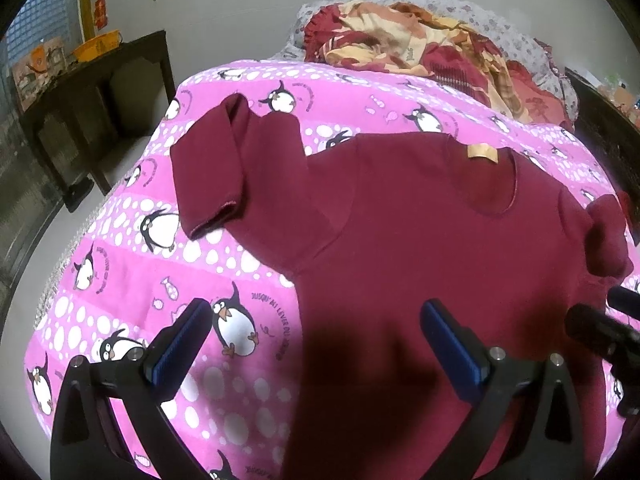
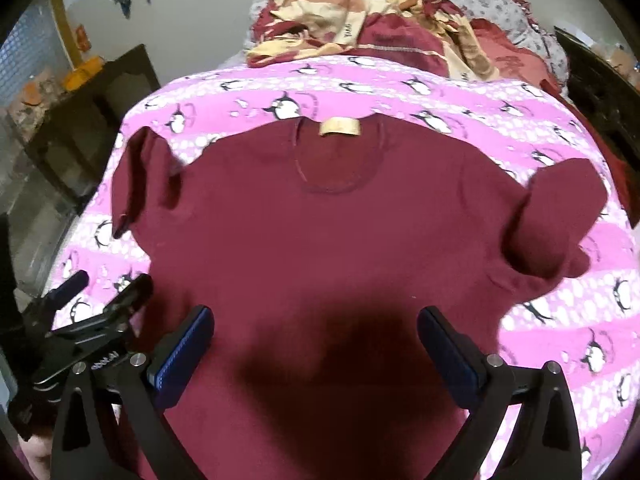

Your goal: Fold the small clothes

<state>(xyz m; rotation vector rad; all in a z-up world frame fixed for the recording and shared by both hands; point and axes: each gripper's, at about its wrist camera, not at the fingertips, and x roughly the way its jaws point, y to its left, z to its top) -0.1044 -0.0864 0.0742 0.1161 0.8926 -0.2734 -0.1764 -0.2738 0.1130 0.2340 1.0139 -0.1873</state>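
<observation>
Right now my left tongs (image 1: 316,340) hang spread wide and empty over the left hem side of the maroon T-shirt (image 1: 420,240), one finger over the penguin blanket (image 1: 120,280), the other over the cloth. My right tongs (image 2: 316,340) are likewise wide apart, holding nothing, above the shirt's lower middle. The shirt lies flat, face up, neckline away from me, both sleeves out. Pink blanket shows on either side of it. A heap of red and cream clothes (image 2: 360,28) sits beyond the collar.
</observation>
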